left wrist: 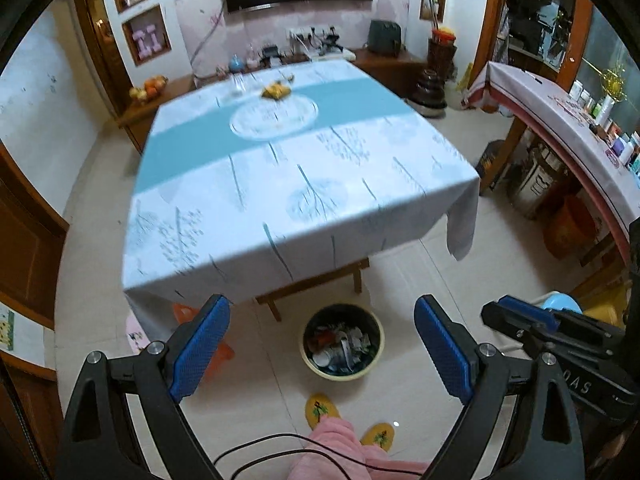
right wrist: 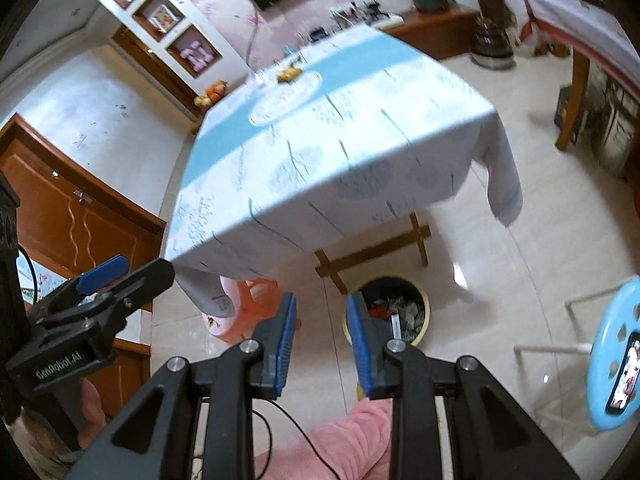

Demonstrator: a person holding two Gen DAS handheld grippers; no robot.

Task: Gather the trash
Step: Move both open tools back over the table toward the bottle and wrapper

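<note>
A table under a pale blue tree-print cloth fills the tiled room, with wooden cabinets along the left wall, a yellow heap at its far end and a cluttered side table at right. On the floor just beyond the near table edge stands the bin, full of trash. Seen between both pairs of tongs, it lies well below them: the left tongs gape wide and empty, the right tongs stand narrowly parted, gripping nothing.
</note>
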